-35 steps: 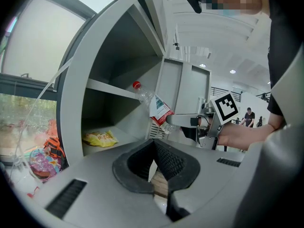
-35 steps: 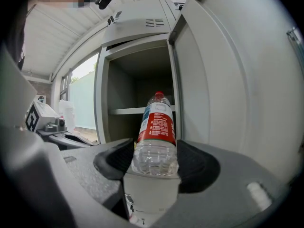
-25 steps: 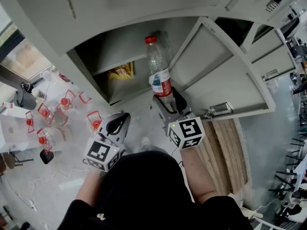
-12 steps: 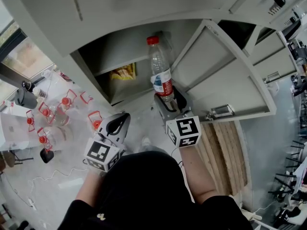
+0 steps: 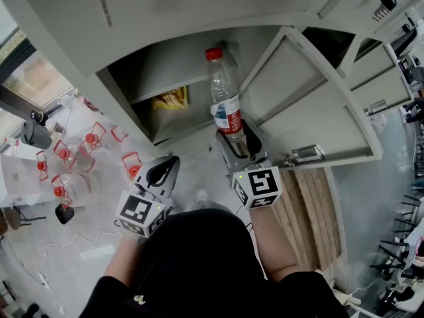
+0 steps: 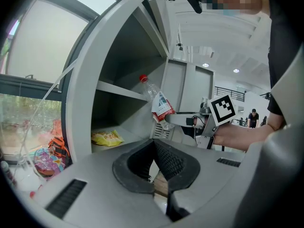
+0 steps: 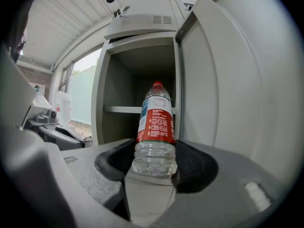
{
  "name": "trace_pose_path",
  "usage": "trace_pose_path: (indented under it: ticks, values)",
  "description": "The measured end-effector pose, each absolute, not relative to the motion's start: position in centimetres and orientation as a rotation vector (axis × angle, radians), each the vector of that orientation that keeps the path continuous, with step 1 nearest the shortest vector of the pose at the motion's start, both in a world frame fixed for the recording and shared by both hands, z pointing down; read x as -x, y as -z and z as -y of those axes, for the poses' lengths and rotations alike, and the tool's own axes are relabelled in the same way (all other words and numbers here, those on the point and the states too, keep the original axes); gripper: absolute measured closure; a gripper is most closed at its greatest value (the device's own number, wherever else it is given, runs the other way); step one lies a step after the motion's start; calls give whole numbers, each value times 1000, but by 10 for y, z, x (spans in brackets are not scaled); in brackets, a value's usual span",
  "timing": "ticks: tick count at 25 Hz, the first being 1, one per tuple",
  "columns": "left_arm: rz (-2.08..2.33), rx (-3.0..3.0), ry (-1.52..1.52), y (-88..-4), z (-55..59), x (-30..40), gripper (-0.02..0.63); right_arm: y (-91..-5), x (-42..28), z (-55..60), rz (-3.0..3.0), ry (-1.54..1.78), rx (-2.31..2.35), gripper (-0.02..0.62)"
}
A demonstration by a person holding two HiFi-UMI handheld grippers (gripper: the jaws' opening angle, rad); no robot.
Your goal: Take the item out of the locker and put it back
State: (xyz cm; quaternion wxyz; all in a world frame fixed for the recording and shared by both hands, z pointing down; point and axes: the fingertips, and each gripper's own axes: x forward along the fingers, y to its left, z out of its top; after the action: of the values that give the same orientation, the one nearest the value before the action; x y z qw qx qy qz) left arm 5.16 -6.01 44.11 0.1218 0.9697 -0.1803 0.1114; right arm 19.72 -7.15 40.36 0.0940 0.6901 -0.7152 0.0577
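The right gripper grasps the base of a clear, red-capped water bottle, its jaws having just been closing on it. The bottle stands upright between the pads, just outside the open locker compartment. The left gripper hangs apart, lower left, jaws together on nothing.

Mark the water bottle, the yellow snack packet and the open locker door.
water bottle (image 7: 156, 126): right gripper view, on its red label.
yellow snack packet (image 5: 169, 100): head view, middle of the packet.
open locker door (image 5: 315, 101): head view, middle of its grey panel.
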Motion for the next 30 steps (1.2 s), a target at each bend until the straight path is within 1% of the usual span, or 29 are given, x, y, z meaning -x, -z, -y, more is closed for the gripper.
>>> trace_pose_path:
  ticks: [11, 30]
  values:
    - [491, -2840, -334, -440, 54, -60, 592, -382, -204, 44, 2145, -151, -2102, 334]
    - [379, -2877, -332, -434, 36, -82, 592, -370, -208, -18, 2113, -187, -2183, 331]
